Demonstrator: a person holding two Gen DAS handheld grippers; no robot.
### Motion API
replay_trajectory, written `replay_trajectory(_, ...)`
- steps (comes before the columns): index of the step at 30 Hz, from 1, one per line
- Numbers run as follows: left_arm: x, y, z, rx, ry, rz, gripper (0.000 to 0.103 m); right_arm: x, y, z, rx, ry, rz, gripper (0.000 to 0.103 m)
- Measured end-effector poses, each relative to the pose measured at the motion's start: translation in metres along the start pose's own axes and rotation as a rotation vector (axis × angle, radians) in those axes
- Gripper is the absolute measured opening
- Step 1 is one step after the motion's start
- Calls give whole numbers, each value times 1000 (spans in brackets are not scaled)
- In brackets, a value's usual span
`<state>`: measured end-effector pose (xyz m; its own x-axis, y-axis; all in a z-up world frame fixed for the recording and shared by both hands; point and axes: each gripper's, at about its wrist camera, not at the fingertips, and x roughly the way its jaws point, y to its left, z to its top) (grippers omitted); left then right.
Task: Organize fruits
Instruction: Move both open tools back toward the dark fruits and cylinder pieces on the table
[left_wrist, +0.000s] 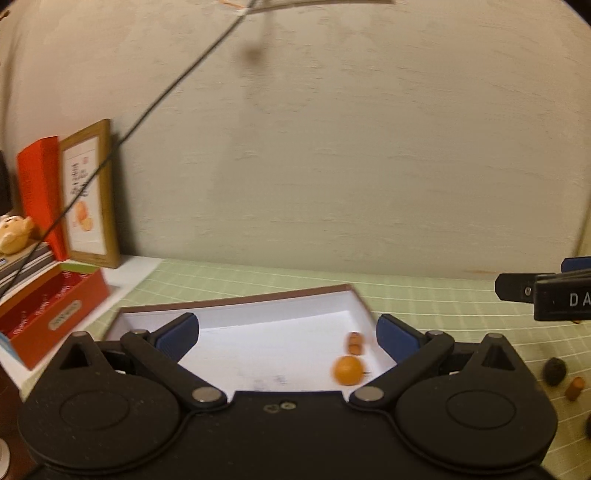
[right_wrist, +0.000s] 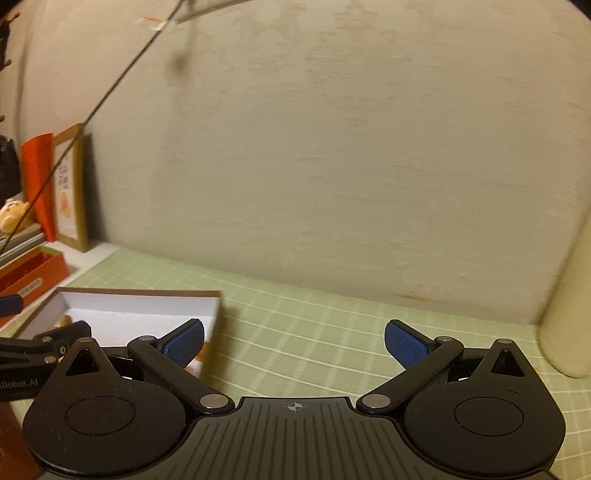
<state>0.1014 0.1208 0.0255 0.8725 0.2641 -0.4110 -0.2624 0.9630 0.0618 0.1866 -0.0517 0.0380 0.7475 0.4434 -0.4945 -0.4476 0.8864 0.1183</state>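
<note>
Left wrist view: left claw (left_wrist: 287, 334) is held spread, empty, over shallow white cardboard box (left_wrist: 266, 314) containing round orange fruit (left_wrist: 348, 370). Right claw (right_wrist: 294, 341) is spread, empty, above green gridded tabletop (right_wrist: 314, 332).

We see open green worktop (right_wrist: 314, 332) right of the box (right_wrist: 140, 306); a cream cylinder (right_wrist: 565, 314) blocks the far right, and a red carton (left_wrist: 48, 321) crowds the left.
</note>
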Motion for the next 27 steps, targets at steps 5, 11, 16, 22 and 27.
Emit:
replay_trajectory(5,3,-36,-3,32,5,-70,97,-13,-34,-6,26,10,-67,103)
replay_trajectory(11,6,-83,-11,72,21,-151,97,-28,-74,-16,48,17,-151,103)
replay_trajectory(16,6,-124,-21,111,46,-220,96,-47,-110,-33,96,50,-224,103)
replay_trajectory(22,6,-170,-35,148,83,-289,93,-66,-142,-54,130,86,-294,103)
replay_trajectory(27,9,-194,-41,170,95,-308,92,-74,-162,-73,153,137,-314,103)
